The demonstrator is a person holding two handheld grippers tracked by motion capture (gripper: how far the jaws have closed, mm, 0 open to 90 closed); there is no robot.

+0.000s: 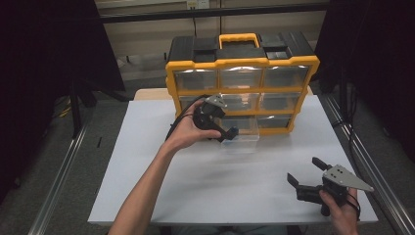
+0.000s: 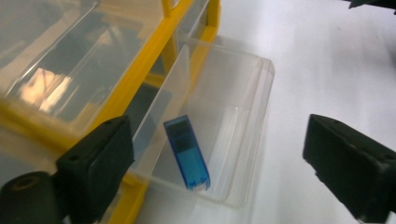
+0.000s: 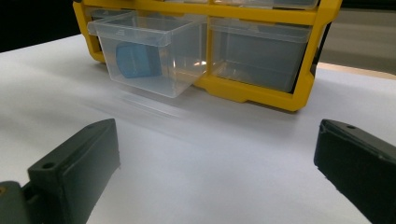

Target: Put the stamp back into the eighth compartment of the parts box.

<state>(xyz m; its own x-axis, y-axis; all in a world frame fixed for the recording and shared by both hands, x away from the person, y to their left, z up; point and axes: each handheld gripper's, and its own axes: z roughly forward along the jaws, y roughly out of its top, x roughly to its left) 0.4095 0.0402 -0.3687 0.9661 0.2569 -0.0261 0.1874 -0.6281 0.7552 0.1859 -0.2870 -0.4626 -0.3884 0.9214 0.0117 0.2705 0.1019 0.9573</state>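
A yellow and black drawer cabinet (image 1: 240, 81) stands at the back of the white table (image 1: 147, 166). Its bottom middle clear drawer (image 1: 243, 134) is pulled out, and a blue flat stick (image 2: 187, 153) lies inside it, also seen through the drawer wall as the blue stick (image 3: 135, 60). My left gripper (image 1: 230, 133) hovers over the open drawer with jaws wide open and nothing between them. My right gripper (image 1: 303, 171) rests open near the table's front right corner, pointing toward the cabinet (image 3: 261, 51).
The cabinet's other clear drawers (image 1: 242, 78) are shut. Dark curtains flank the table, and metal rails (image 1: 63, 166) run along both sides. White tabletop lies between the two grippers.
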